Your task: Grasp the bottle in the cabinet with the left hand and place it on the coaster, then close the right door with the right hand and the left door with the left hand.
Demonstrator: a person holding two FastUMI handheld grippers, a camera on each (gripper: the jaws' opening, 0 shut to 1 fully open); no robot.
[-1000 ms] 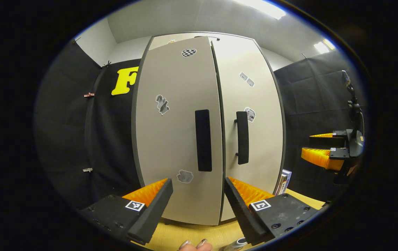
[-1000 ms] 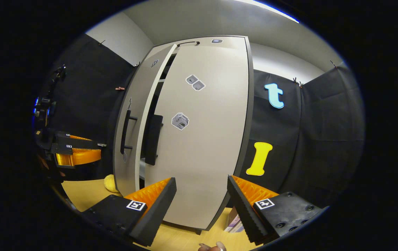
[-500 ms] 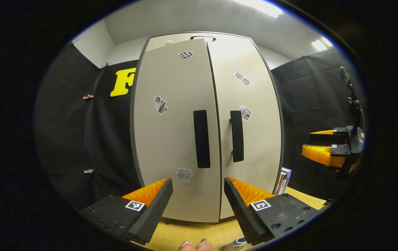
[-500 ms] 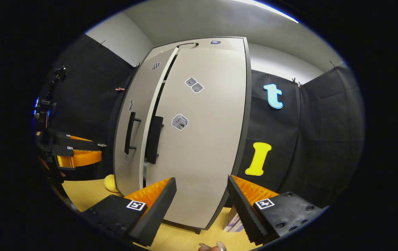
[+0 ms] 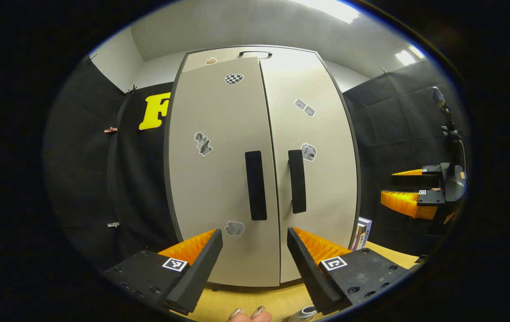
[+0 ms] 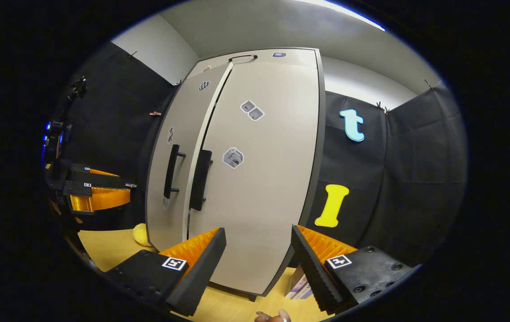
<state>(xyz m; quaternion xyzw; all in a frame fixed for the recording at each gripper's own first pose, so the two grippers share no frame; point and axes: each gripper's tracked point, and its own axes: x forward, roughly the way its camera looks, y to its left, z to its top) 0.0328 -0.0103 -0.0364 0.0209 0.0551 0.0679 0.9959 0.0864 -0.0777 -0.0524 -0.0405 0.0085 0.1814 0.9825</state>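
A: Nearest first, what of the left tongs [image 5: 254, 264]?

B: They stand wide apart and hold nothing, low at six o'clock in the left gripper view. A hand [image 5: 249, 315] shows its fingertips at the bottom edge beneath them, and just beside it, toward five o'clock, the top of the bottle [image 5: 301, 314] peeks in, on the wooden bench [image 5: 246, 302].

A: And the right tongs [image 6: 258, 264]?

B: Wide too, empty, over the same bench in the right gripper view, with fingertips at the bottom edge. In the left gripper view they show again at three o'clock, well apart from the cabinet [image 5: 261, 165].

A: Beyond the tongs?

B: The cabinet stands on the bench. In the left gripper view the left door [image 5: 217, 179] and right door [image 5: 322, 179] both lie flush, and their dark handles [image 5: 255, 185] sit side by side at the centre. In the right gripper view I cannot tell whether the left door is quite flush.

A: Anything else?

B: Some books [image 5: 362, 232] lean by the cabinet's foot at four o'clock. A yellow thing [image 6: 141, 235] lies at eight o'clock in the right gripper view.
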